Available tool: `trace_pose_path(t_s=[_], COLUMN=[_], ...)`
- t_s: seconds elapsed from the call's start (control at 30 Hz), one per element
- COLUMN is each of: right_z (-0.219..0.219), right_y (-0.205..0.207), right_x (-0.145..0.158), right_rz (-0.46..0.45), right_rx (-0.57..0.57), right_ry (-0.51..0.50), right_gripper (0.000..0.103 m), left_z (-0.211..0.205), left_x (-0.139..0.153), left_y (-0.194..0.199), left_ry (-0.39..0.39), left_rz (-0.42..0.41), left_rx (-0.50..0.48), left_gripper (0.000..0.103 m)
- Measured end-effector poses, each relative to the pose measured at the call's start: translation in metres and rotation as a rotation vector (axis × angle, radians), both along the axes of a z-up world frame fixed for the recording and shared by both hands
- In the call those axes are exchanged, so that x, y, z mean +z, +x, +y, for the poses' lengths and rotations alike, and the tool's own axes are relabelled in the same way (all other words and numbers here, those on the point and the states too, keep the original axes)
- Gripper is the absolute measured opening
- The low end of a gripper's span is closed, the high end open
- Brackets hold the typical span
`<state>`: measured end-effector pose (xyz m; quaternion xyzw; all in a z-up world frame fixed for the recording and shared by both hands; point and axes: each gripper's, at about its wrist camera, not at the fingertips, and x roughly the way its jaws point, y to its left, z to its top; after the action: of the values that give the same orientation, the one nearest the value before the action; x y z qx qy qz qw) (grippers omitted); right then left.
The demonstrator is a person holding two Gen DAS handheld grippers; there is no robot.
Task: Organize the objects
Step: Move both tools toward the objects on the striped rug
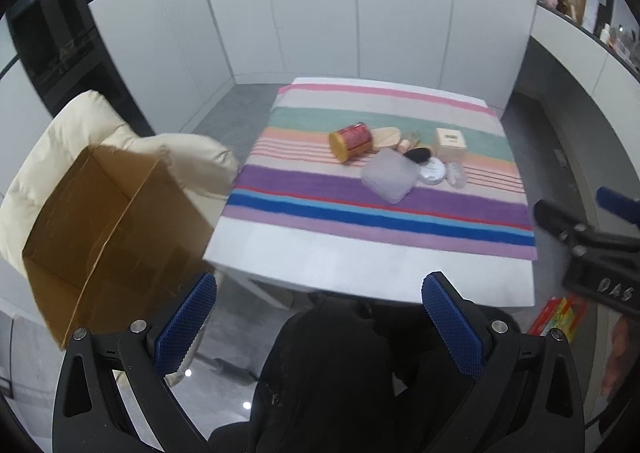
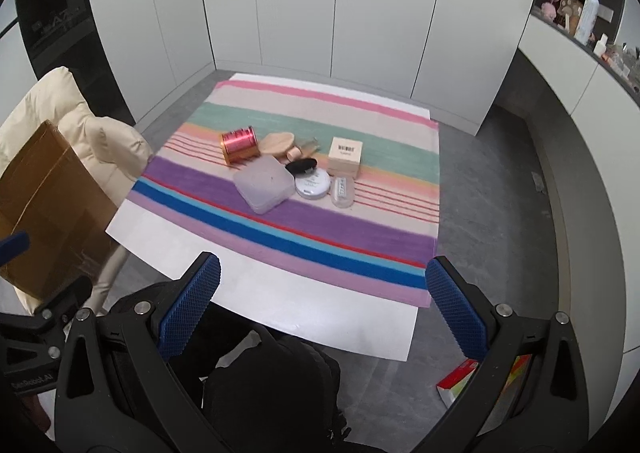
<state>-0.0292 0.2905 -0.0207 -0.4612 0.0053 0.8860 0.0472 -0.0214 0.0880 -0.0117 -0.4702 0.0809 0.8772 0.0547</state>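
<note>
A cluster of small objects lies on a striped cloth [image 2: 280, 221] on a white table [image 2: 320, 313]: a red-and-gold can on its side [image 2: 239, 144], a frosted plastic box [image 2: 263, 183], a round white compact [image 2: 313, 184], a black oval item [image 2: 302, 166], a small beige box [image 2: 345, 155], a clear case [image 2: 343, 192] and a beige puff [image 2: 277, 143]. The can [image 1: 352, 141] and frosted box [image 1: 387, 175] also show in the left wrist view. My left gripper [image 1: 320, 327] and right gripper [image 2: 322, 307] are both open and empty, hovering short of the table's near edge.
An open cardboard box [image 1: 112, 229] sits on a chair with a cream padded jacket [image 1: 72, 125] left of the table. A colourful packet [image 2: 460, 377] lies on the grey floor at right. White cabinets stand behind; shelves with clutter [image 2: 580, 13] are at upper right.
</note>
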Motion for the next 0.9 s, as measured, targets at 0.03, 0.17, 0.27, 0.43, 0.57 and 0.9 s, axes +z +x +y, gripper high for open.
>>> trace_pose_path(t_s=[0.03,0.17,0.27,0.43,0.57,0.9], right_z=[0.003,0.017,0.027,0.038,0.044,0.058], right_y=[-0.001,-0.011,-0.022,-0.040,-0.056,-0.097], right_x=[-0.002,-0.005,-0.007,-0.017,-0.030,-0.075], right_rz=[-0.004,-0.004,-0.007,-0.033,-0.058,-0.119], right_rx=[-0.007,-0.037,-0.050,-0.071,-0.079,-0.101], right_ry=[0.000,-0.018,-0.042,-0.050,-0.049,-0.047], right_gripper=[0.103,0.103,0.103,0.103,0.103,0.103], left_z=[0.004,0.018,0.029,0.040,0.049,0.059], left_x=[0.002,0.004,0.003,-0.004,-0.020,-0.068], left_y=[-0.003,-0.022,-0.038,-0.060,-0.078,-0.127], left_ry=[0.006,0.026,0.033,0.048,0.005,0.026], left_rz=[0.003,-0.013,-0.021,-0.019,-0.027,-0.089], left_rx=[-0.012,-0.050,-0.077,-0.103,-0.101,-0.098], left_gripper=[0.103,0.103,0.103,0.103,0.103,0.103])
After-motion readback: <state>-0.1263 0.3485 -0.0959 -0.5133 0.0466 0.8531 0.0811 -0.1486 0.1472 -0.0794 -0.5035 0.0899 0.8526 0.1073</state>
